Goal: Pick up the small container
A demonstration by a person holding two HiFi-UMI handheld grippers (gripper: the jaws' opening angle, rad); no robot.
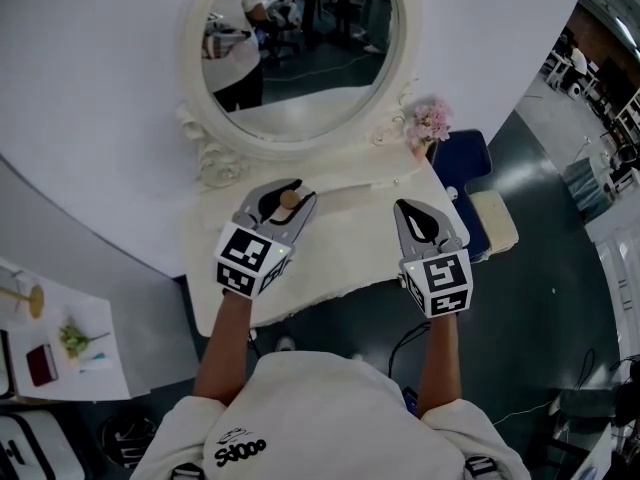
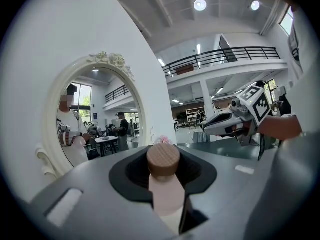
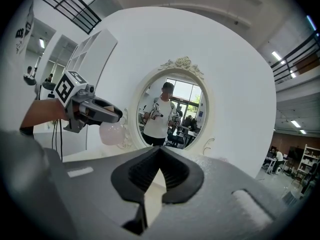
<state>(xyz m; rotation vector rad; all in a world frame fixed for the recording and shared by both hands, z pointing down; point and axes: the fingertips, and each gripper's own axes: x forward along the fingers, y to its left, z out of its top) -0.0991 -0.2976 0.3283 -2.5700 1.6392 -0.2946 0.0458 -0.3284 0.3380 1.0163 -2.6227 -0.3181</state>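
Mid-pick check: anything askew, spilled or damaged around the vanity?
Nothing stands out. The small container is gripped at its neck by the left gripper, cap on, with no spill on the white table. The right gripper is shut and empty. The pink flowers stand beside the mirror.

Left gripper (image 1: 291, 192) mid-grip; right gripper (image 1: 403, 208) closed, empty
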